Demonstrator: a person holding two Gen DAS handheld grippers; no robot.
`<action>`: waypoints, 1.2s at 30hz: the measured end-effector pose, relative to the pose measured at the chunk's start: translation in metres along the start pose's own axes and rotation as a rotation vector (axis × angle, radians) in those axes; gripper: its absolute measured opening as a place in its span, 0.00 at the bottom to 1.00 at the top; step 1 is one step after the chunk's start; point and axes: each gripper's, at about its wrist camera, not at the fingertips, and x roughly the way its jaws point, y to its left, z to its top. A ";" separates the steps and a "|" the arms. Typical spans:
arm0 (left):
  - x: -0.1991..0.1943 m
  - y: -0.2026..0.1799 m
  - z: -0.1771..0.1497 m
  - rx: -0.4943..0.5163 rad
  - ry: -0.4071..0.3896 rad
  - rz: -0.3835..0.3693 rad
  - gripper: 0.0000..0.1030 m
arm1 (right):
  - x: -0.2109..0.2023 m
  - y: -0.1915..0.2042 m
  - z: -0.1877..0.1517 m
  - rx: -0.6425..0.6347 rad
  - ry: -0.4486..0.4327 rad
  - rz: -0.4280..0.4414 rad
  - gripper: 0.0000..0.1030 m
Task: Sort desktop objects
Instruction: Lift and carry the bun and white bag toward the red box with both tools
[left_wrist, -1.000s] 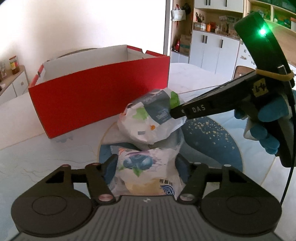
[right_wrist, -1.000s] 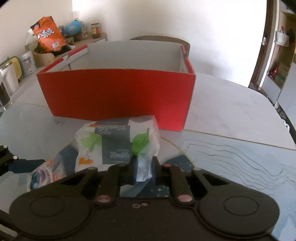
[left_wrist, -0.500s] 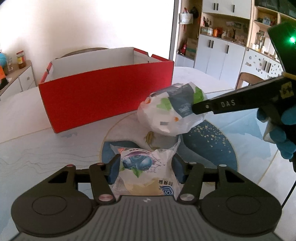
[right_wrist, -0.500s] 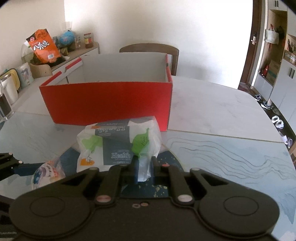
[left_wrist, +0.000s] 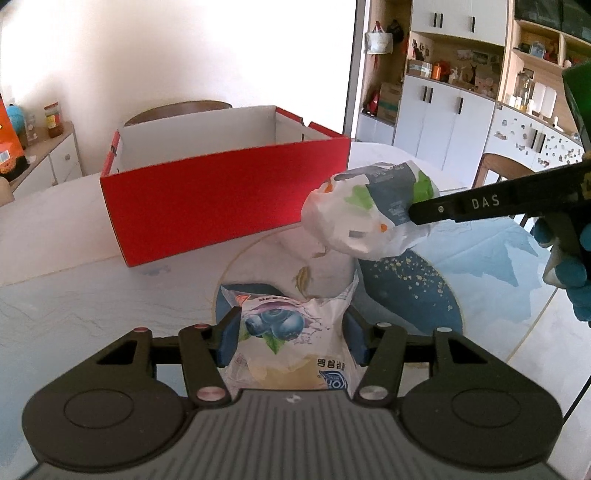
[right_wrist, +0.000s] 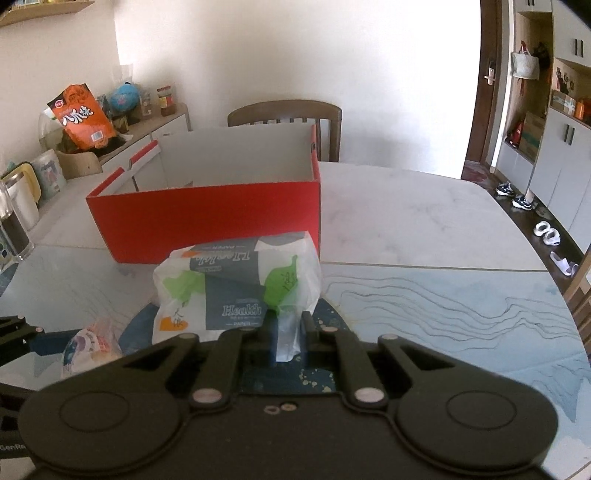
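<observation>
- Two soft packets are in our grip, both just in front of the red box (left_wrist: 225, 195), which stands open-topped on the bench (left_wrist: 66, 302).
- Our right gripper (right_wrist: 286, 325) has its fingers pinched fully together on a loose fold of the tissue pack (right_wrist: 236, 284), which hangs clear of the bench.
- Our left gripper (left_wrist: 291, 336) has its fingers partly closed, pressing the sides of the blueberry snack bag (left_wrist: 288, 343).
- We judge both light, crinkly and slippery; a film edge could slide out, so a hold across the body seems safer.
- Compared with a second ago, the tissue pack has risen off the snack bag, and the left fingers have narrowed onto theirs.
</observation>
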 end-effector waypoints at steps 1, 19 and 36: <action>-0.002 0.000 0.002 0.001 -0.004 0.001 0.54 | -0.002 0.000 0.001 -0.001 -0.003 -0.001 0.10; -0.031 -0.007 0.072 0.058 -0.118 0.039 0.54 | -0.037 0.009 0.036 -0.016 -0.066 -0.009 0.10; -0.033 0.011 0.140 0.078 -0.143 0.064 0.54 | -0.051 0.006 0.083 -0.027 -0.136 -0.014 0.10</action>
